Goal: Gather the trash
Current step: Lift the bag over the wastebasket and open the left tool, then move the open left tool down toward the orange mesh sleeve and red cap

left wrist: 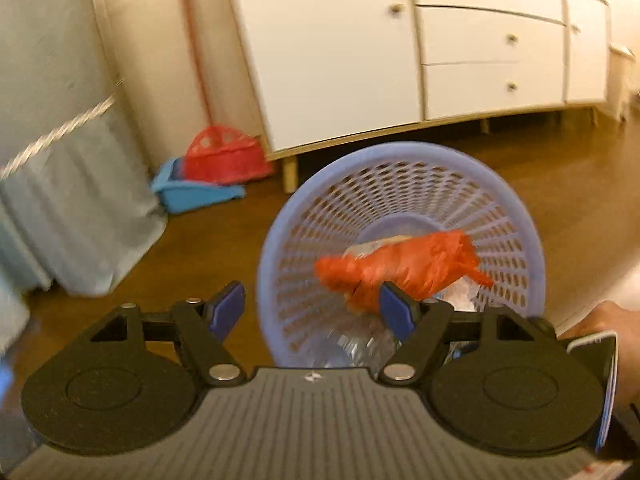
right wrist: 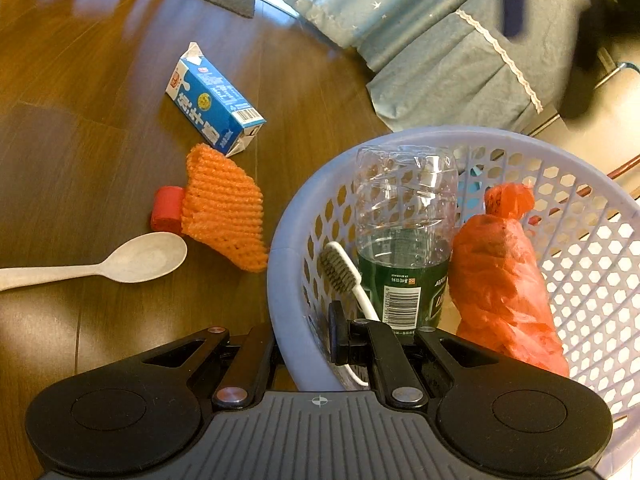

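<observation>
I am in a home, likely a bedroom. Beyond my left jaws a white sideboard (left wrist: 400,48) with drawers stands on short legs on a wooden floor (right wrist: 80,120). Ahead of my right jaws hangs a blue bed skirt (right wrist: 452,60) with lace trim, and household litter lies about.

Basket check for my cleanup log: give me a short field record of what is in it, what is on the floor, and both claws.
basket: lilac mesh basket, right claw clamped on its rim
inside: clear bottle, orange plastic bag, toothbrush
on floor: blue carton, orange knit piece, red roll, pale spoon
left claw: open, holding nothing, above the basket
</observation>
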The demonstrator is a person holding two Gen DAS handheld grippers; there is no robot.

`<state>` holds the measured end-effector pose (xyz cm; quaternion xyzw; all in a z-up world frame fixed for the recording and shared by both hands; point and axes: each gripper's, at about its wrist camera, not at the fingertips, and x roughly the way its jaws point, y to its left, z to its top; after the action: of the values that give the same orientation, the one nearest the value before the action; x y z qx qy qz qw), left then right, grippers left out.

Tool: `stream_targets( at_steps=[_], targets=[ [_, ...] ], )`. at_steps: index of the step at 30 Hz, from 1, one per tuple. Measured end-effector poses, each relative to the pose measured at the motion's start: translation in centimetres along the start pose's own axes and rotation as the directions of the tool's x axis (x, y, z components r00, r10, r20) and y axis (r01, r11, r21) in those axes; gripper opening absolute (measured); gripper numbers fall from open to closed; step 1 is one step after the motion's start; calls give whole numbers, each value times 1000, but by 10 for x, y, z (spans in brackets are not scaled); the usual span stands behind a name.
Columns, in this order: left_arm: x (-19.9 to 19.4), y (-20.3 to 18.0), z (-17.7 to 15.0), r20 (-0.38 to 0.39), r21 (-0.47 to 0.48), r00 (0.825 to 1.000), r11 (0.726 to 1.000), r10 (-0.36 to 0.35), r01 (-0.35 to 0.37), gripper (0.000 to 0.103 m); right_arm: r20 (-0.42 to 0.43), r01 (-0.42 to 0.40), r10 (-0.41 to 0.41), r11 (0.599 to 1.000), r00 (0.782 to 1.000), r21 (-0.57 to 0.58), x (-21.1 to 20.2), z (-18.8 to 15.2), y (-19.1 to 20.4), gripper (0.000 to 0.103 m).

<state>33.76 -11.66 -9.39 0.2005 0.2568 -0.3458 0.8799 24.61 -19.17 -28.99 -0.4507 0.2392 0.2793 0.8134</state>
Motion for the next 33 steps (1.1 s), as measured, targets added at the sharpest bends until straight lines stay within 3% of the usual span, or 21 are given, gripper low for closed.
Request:
stream_targets(
  at_steps=[5,10,15,17,22,33],
  targets=[
    [-21,41,-35,-51,-148,996,986,69,-75,71,-1,-1,1,1000,1000,-2,0,0,0,4],
    [-44,69,-80,-127,-213,983,965,130,-155,71,-2,-1,1,1000,1000,-4,0,0,0,4],
    [-54,77,-125,-178,-324,972,924,154,-206,70,-4,-1,1,1000,1000,-5,0,1,0,4],
    [-50,73,-141,-202,-354,972,916,121,-188,70,-4,-1,1,1000,1000,-5,0,0,1,4],
    [-41,46,-168,-233,-329,970,934,63,-140,61,-4,-2,2,1000,1000,-9,1,0,1,4],
    [10,-9,-177,-258,-258,966,964,-12,-57,49,-3,-2,2,1000,1000,-7,1,-1,2,4]
  ],
)
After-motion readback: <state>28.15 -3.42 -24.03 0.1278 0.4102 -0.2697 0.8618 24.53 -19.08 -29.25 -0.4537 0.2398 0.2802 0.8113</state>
